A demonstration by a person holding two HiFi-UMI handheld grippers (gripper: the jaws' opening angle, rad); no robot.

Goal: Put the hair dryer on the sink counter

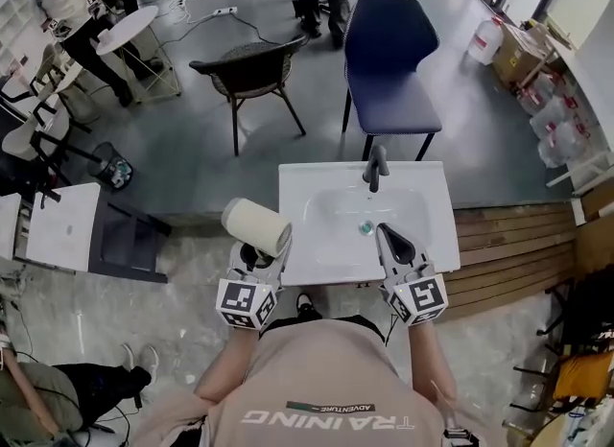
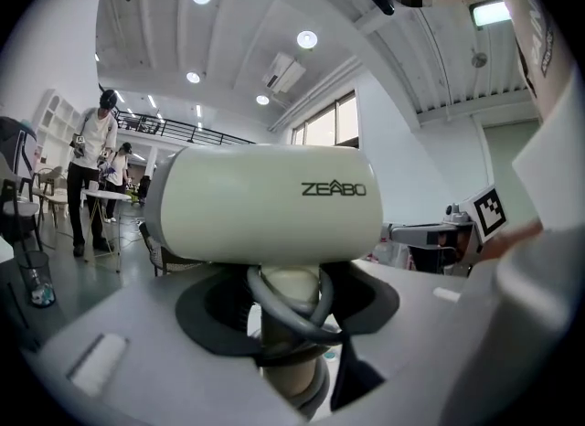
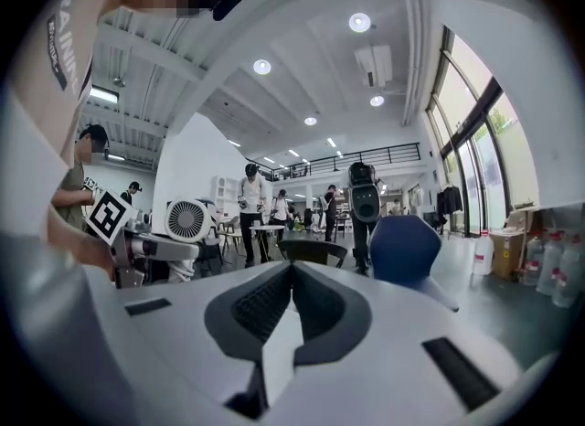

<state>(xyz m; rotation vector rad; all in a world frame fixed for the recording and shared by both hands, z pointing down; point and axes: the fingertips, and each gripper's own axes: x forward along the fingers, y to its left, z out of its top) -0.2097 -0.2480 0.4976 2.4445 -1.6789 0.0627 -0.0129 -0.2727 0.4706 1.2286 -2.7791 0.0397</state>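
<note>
Head view: the hair dryer [image 1: 256, 227] is shown at the left edge of the sink counter [image 1: 299, 184], partly over the white top and partly beyond it. It is carried by the left gripper [image 1: 259, 259], with the cream barrel lying crosswise above the jaws. Whether the dryer touches the counter cannot be determined. The right gripper [image 1: 388, 236] is positioned over the right part of the basin, just beside the drain [image 1: 366, 228] and below the faucet [image 1: 375, 167].

In the left gripper view, the handle [image 2: 291, 360] of the hair dryer [image 2: 265, 205] is clamped between the jaws of the left gripper [image 2: 288, 324], which are spread wide around it. A loop of grey cord [image 2: 283, 310] is wrapped against the handle.

In the right gripper view, the jaws of the right gripper [image 3: 291, 273] are brought together at their tips, and nothing is held between them. The rear grille of the dryer [image 3: 187, 220] is visible at the left.

Behind the sink, a blue chair [image 1: 389, 61] and a black chair [image 1: 251, 66] are placed on the floor.
</note>
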